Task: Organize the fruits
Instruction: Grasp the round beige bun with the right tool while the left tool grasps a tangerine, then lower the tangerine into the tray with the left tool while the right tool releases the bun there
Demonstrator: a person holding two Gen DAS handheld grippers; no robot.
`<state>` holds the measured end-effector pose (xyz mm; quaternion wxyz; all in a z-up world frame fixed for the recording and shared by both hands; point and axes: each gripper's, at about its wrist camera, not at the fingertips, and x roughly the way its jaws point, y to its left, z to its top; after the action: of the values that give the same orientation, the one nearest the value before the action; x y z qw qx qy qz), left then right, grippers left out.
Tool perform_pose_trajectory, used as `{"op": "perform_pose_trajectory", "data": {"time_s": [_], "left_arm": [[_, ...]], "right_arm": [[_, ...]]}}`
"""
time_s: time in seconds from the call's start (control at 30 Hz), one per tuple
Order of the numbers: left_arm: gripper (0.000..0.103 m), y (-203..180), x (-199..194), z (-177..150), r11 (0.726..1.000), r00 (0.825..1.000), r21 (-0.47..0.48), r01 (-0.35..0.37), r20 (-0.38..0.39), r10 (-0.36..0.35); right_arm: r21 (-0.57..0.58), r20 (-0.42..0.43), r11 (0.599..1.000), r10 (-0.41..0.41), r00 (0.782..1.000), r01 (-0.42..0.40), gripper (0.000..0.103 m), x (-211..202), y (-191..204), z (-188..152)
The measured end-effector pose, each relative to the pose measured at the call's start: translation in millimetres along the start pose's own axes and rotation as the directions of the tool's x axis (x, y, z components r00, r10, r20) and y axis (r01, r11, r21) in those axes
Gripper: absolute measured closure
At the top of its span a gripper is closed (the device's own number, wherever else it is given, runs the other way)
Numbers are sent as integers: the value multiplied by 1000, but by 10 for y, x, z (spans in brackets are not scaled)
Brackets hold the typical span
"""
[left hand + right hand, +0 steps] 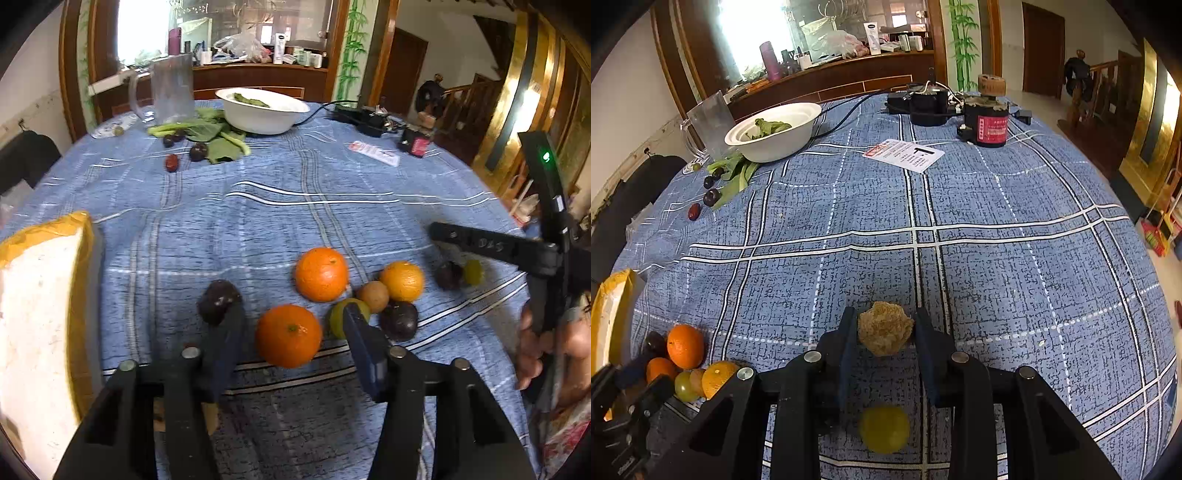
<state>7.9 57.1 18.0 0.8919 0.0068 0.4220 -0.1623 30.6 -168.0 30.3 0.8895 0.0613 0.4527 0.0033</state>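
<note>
In the left wrist view my left gripper (287, 317) stands open around an orange (288, 341) on the blue checked cloth, with a gap showing on each side of the fruit. A dark fruit (218, 301) lies against its left finger. Behind are two more oranges (321, 274) (402, 281), a brown round fruit (373, 296), a green one (336, 321) and a dark one (400, 320). In the right wrist view my right gripper (885, 326) is shut on a rough tan fruit (886, 338), both pads touching it. A yellow-green fruit (884, 428) lies under the gripper.
A white foam box with yellow tape (40, 314) stands at the left. At the back are a white bowl (266, 114), leafy greens (218, 140), small dark fruits, a clear jug (171, 88), a printed card (905, 153) and black and red devices (986, 122).
</note>
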Motion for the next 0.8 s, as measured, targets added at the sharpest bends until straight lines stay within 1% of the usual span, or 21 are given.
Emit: {"op": "perform_pose_trajectory", "data": {"time_s": [0.03,0.1,0.13,0.23,0.33,0.43,0.5,0.6,0.63,0.67,0.73,0.8], "left_arm": [[49,-4,0,0,1000,1000,2,-2,1,2],[70,-7,-13,-13,1000,1000,1,-3,10,3],[72,-4,-21,-15,1000,1000,4,-13,11,13],[72,38,-72,-34,1000,1000,-27,9,12,-9],[72,61,-179,-63,999,999,-44,8,33,-7],[72,140,-409,-95,995,997,-91,32,72,-26],[72,216,-580,-128,992,995,-122,40,96,-28],[72,424,-851,-199,985,992,-173,24,122,-3],[72,513,-946,-226,982,991,-188,9,132,16],[72,595,-1024,-251,979,990,-202,-3,139,32],[72,810,-1173,-296,971,987,-236,-26,149,63],[72,1064,-1281,-322,964,985,-260,-53,143,93]], "right_arm": [[-10,1,1000,-4,1000,4,71,3,10,0],[-12,4,1000,-1,1000,1,71,3,6,-4],[-5,4,1000,8,1000,-8,71,0,-9,-3],[25,11,998,53,999,-53,71,-37,-56,-10],[43,42,995,86,995,-88,71,-128,-83,-8],[67,77,982,170,982,-176,71,-233,-106,-4],[83,93,960,259,961,-267,71,-305,-100,-12],[94,97,916,383,919,-391,71,-398,-22,-35],[93,95,906,405,909,-413,71,-427,20,-50],[89,91,891,439,894,-446,71,-470,94,-75],[83,83,877,467,880,-473,71,-532,220,-126],[71,58,859,503,862,-506,70,-595,413,-177]]}}
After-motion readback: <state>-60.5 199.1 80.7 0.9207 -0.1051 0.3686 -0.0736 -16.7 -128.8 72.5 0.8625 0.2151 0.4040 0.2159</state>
